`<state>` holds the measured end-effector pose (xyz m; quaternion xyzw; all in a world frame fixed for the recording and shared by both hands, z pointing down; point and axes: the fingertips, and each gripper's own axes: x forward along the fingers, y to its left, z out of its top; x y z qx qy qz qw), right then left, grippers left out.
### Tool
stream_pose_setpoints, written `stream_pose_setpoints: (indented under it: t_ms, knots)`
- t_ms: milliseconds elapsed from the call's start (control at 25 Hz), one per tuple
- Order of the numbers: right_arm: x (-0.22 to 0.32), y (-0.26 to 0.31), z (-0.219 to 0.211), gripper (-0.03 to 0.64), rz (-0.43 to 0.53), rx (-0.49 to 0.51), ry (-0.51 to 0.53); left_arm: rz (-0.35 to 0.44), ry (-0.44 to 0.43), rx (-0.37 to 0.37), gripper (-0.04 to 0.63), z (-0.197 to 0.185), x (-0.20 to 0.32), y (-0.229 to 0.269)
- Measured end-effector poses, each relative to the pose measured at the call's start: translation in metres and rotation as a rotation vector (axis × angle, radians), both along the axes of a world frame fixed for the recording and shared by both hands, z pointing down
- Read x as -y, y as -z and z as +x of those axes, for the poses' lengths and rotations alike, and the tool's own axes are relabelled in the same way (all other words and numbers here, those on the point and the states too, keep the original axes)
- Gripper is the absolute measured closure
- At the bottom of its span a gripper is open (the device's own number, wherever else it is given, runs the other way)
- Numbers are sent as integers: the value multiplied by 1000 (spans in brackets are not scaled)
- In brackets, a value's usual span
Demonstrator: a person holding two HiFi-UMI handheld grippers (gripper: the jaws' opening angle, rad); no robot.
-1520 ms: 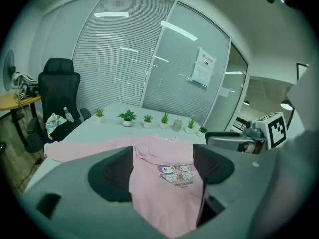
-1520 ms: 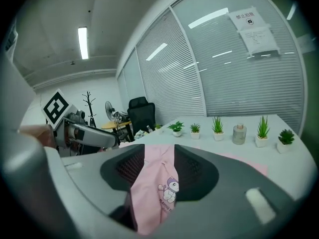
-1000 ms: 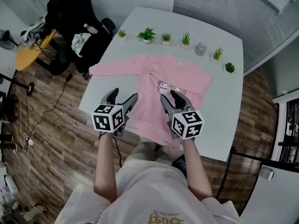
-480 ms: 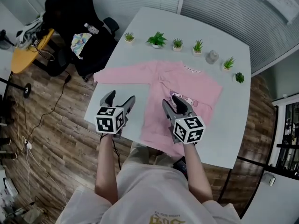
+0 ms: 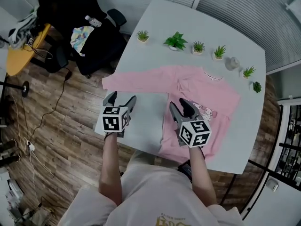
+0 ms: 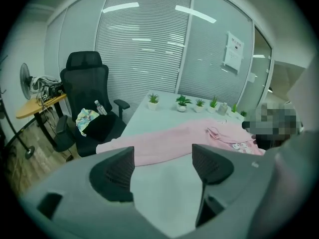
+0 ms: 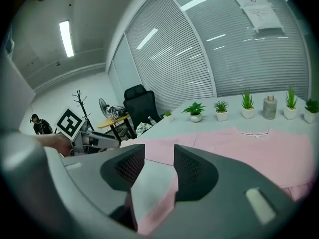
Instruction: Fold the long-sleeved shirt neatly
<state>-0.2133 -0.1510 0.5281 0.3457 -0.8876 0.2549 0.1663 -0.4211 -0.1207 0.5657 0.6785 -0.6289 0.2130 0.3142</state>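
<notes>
A pink long-sleeved shirt (image 5: pixel 207 95) lies flat on the white table (image 5: pixel 146 55), print side up, with one sleeve (image 5: pixel 136 81) stretched out to the left. My left gripper (image 5: pixel 121 100) hovers open over bare table just in front of that sleeve, with nothing between its fingers. In the left gripper view the sleeve (image 6: pixel 159 146) lies beyond the open left gripper (image 6: pixel 162 161). My right gripper (image 5: pixel 181 107) stands open over the shirt's left side edge, holding nothing. The right gripper view shows the shirt (image 7: pixel 249 148) ahead and the right gripper (image 7: pixel 158 159) with its jaws apart.
Several small potted plants (image 5: pixel 176 40) and a grey jar (image 5: pixel 231 63) line the table's far edge. A black office chair (image 5: pixel 89 36) with a bottle and cloth stands at the left, beside a yellow desk (image 5: pixel 19 51). Cables lie on the wooden floor (image 5: pixel 51 126).
Both grippers have moved forward and down towards the table. The left one now hangs over the table near the sleeve. The shirt has not moved. The head view has shifted.
</notes>
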Motion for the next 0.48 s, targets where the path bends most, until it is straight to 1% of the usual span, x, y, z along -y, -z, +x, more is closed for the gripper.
stream_pose_setpoints:
  t_ms: [200, 360, 480]
  knots:
    - [6, -17, -21, 430, -28, -39, -5, -46, 21, 17, 233, -45, 13, -28]
    - [7, -27, -34, 430, -41, -67, -3, -47, 80, -4, 243, -82, 20, -42]
    - [10, -32, -40, 430, -48, -85, -11, -70, 125, -11, 255, -106, 22, -55]
